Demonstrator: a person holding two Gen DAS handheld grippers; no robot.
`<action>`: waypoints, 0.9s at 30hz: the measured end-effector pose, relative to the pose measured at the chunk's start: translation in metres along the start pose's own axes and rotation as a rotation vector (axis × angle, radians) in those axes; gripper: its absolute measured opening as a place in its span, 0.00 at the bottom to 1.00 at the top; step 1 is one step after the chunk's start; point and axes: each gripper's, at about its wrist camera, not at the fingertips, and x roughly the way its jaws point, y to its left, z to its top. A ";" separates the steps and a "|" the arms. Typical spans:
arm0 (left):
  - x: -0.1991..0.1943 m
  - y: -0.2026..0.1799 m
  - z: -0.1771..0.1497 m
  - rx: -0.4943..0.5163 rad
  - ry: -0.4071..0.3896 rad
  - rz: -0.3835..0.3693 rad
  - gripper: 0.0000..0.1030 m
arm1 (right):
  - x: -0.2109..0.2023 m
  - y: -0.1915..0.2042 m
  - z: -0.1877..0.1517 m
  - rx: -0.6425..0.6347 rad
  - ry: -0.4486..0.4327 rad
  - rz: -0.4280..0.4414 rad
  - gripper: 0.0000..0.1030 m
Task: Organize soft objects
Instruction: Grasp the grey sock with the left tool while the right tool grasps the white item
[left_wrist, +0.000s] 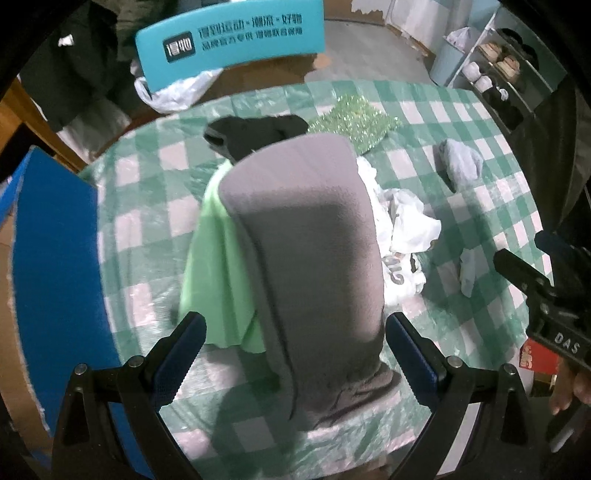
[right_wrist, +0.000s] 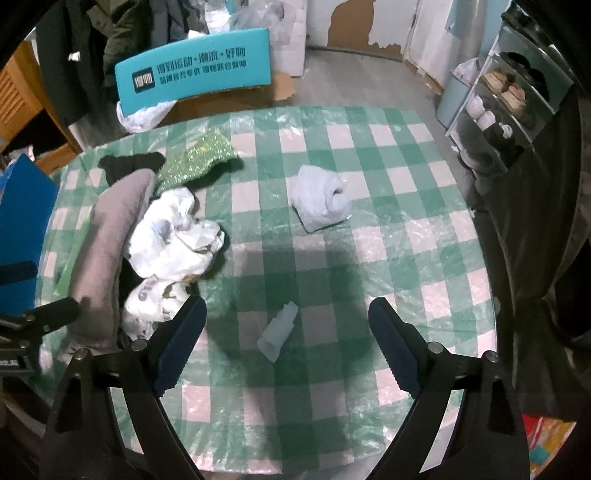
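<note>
A folded grey fleece cloth (left_wrist: 314, 258) lies on a light green cloth (left_wrist: 214, 266) on the checked table; it also shows in the right wrist view (right_wrist: 107, 236). My left gripper (left_wrist: 295, 354) is open, its fingers either side of the grey cloth's near end. A black cloth (left_wrist: 255, 136) and a glittery green cloth (left_wrist: 354, 122) lie behind. A crumpled white garment (right_wrist: 173, 236), a pale blue rolled cloth (right_wrist: 321, 199) and a small pale sock (right_wrist: 279, 330) lie on the table. My right gripper (right_wrist: 288, 347) is open and empty above the small sock.
A blue box (left_wrist: 55, 258) stands at the table's left edge. A teal printed box (right_wrist: 192, 74) and plastic bags sit behind the table. A shoe rack (right_wrist: 506, 107) stands at the right. The green checked tablecloth (right_wrist: 406, 229) has a plastic cover.
</note>
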 end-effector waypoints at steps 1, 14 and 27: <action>0.004 -0.001 0.001 0.003 0.007 0.008 0.96 | 0.002 0.000 0.000 0.000 0.004 -0.001 0.88; 0.023 0.000 0.002 0.031 0.017 -0.023 0.85 | 0.040 -0.003 -0.011 -0.008 0.098 -0.013 0.81; 0.010 0.007 0.000 0.009 -0.007 -0.121 0.29 | 0.063 0.003 -0.023 -0.041 0.161 -0.035 0.68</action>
